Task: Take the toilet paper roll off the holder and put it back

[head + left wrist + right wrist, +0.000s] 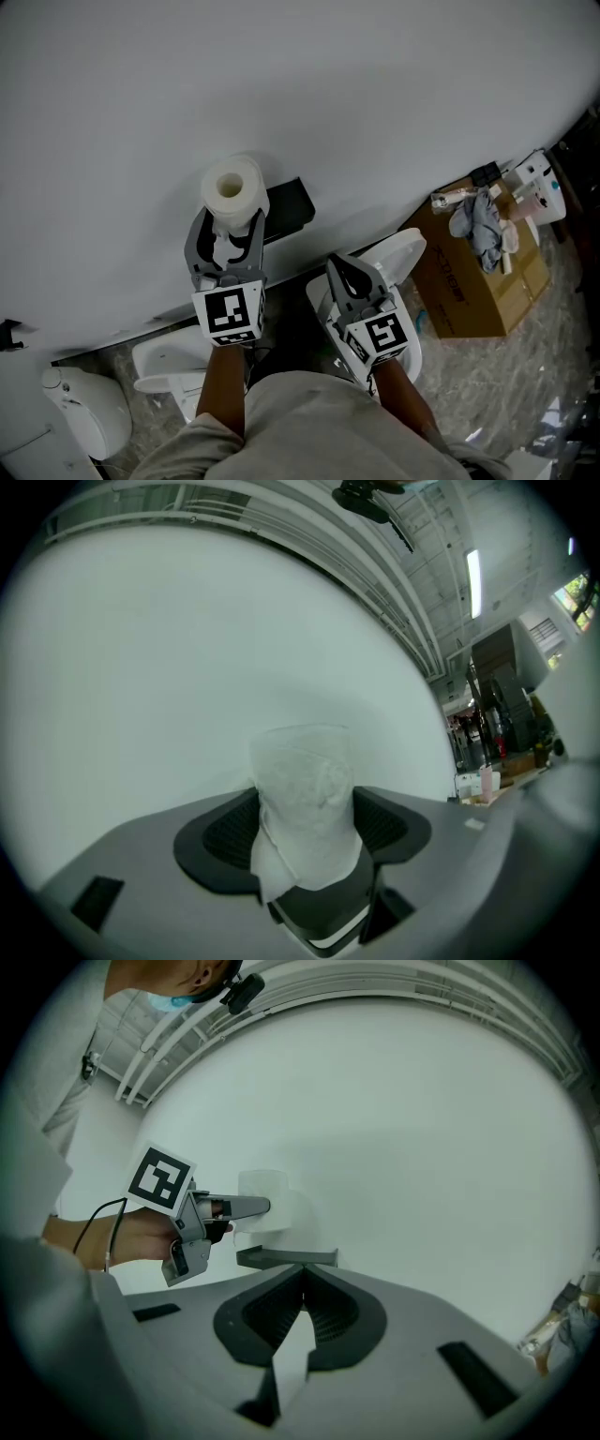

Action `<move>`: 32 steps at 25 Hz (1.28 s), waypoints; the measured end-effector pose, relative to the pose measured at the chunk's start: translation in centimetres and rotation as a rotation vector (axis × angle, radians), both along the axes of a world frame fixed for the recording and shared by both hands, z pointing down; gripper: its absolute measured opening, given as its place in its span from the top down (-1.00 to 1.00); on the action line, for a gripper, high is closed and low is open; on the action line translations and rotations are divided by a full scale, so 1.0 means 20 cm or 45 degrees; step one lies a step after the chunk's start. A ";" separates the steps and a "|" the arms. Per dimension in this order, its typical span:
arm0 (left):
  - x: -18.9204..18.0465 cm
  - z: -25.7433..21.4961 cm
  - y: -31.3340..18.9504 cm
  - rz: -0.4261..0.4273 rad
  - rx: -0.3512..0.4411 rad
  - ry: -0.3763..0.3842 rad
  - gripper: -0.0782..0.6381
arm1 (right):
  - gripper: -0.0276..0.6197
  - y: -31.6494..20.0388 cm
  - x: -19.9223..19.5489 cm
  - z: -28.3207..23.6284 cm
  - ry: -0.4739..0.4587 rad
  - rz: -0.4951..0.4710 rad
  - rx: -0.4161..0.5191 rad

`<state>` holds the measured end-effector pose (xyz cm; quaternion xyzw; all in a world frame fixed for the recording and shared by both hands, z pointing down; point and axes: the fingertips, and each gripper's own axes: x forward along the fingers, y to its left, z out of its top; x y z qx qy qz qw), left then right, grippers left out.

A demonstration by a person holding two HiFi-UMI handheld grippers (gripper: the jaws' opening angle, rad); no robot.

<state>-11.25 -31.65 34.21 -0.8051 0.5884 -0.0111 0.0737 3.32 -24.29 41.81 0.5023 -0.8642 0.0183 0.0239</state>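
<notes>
Left tongs (pixel 230 221) gripping, right tongs (pixel 334 264) pressed together.

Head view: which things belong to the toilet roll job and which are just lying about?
Job: toilet paper roll, held in the left gripper; black holder on the wall.
Lying about: cardboard box; grey cloth on it.

Looking on, I count one toilet paper roll (pixel 234 186), one black holder (pixel 291 206) on the wall, two claws, namely the left claw (pixel 230 225) and the right claw (pixel 335 264), one cardboard box (pixel 473 291), and three white bathroom fixtures (pixel 403 251) on the floor.
</notes>
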 end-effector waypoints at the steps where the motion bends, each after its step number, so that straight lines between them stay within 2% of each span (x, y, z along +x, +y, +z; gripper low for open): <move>1: 0.00 0.01 0.00 0.003 -0.002 -0.005 -0.12 | 0.90 0.00 0.00 0.00 0.002 0.005 -0.003; 8: 0.01 0.07 -0.03 0.010 -0.029 -0.014 -0.12 | 0.90 -0.01 0.01 0.02 0.042 0.018 -0.022; 18: 0.01 0.13 -0.07 -0.016 -0.061 -0.033 -0.12 | 0.90 -0.03 0.01 0.05 0.042 0.004 -0.033; 28: 0.01 0.13 -0.08 -0.029 -0.051 -0.040 -0.12 | 0.90 -0.05 0.02 0.07 0.043 -0.010 -0.048; 32: 0.03 0.16 -0.09 -0.021 -0.081 -0.043 -0.12 | 0.90 -0.06 0.01 0.07 0.040 -0.014 -0.049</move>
